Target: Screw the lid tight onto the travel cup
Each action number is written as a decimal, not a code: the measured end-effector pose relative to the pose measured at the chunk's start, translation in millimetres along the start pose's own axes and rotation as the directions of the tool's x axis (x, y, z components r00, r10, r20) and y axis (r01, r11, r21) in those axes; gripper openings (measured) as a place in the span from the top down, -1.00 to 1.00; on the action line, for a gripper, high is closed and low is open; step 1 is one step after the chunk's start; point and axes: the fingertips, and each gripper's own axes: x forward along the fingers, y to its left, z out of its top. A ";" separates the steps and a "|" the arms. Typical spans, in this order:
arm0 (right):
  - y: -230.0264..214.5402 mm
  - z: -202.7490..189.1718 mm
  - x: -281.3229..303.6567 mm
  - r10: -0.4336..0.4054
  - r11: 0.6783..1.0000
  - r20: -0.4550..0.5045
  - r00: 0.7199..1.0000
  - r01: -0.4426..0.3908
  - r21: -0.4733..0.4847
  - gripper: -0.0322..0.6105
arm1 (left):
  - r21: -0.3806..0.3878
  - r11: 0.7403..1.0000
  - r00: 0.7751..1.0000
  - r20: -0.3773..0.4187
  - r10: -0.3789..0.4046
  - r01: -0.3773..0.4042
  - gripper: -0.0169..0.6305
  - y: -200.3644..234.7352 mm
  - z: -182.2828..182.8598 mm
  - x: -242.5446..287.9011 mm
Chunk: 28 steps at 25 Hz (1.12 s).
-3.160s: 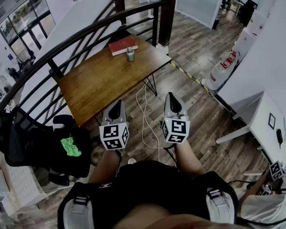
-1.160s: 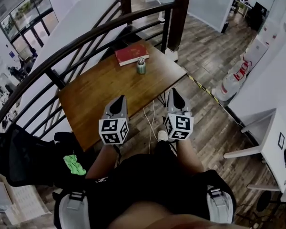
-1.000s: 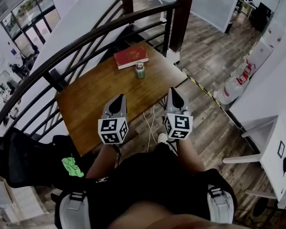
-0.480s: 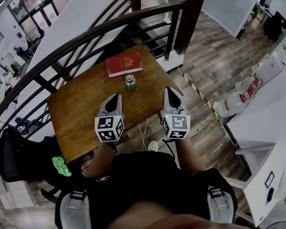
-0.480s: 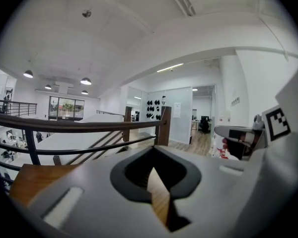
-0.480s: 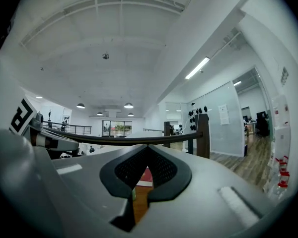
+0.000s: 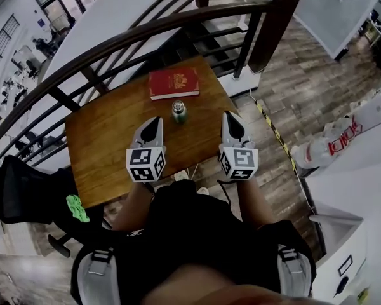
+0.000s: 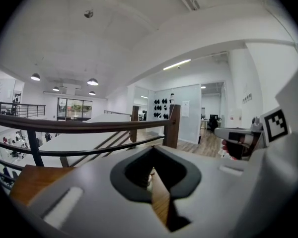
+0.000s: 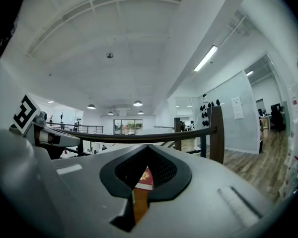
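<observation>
The left tongs (image 7: pixel 154 123) and right tongs (image 7: pixel 229 118) were held parallel at the worktop's (image 7: pixel 108 138) near edge, pointed toward twelve o'clock. Both were closed together, empty, with the travel cup (image 7: pixel 178 111) just beyond.

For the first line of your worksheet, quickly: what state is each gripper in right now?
Left gripper: closed, holding nothing.
Right gripper: closed, holding nothing.

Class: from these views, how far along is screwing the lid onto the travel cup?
Done: nothing visible; the small green travel cup stands untouched on the brown wooden table. In hand: nothing; left gripper and right gripper are shut, empty, short of it. Left: grip cup, tighten lid.
</observation>
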 end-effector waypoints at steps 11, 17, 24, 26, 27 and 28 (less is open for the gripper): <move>15.1 -22.5 81.4 0.195 0.980 -0.021 0.981 -0.195 -0.036 0.89 | 0.004 0.997 0.996 -0.035 0.081 -0.081 0.78 56.7 -15.4 42.3; 37.6 -57.4 112.6 0.343 0.937 -0.098 0.934 -0.348 -0.034 0.66 | 0.015 1.000 0.999 -0.042 -0.023 0.024 0.53 60.5 -39.4 60.3; 70.0 -99.5 131.8 0.527 0.849 -0.204 0.825 -0.524 0.072 0.39 | 0.009 0.988 0.984 -0.090 -0.154 0.155 0.03 48.7 -73.0 82.5; 77.8 -106.0 135.8 0.585 0.811 -0.208 0.784 -0.575 0.112 0.26 | 0.007 0.983 0.980 -0.081 -0.180 0.181 -0.04 45.9 -79.2 89.8; 80.6 -110.9 138.3 0.603 0.797 -0.218 0.768 -0.593 0.117 0.21 | 0.002 0.981 0.978 -0.084 -0.191 0.192 -0.06 44.9 -84.0 93.5; 82.7 -117.1 141.3 0.613 0.788 -0.234 0.755 -0.605 0.113 0.19 | -0.003 0.979 0.975 -0.092 -0.202 0.202 -0.07 44.2 -90.2 97.1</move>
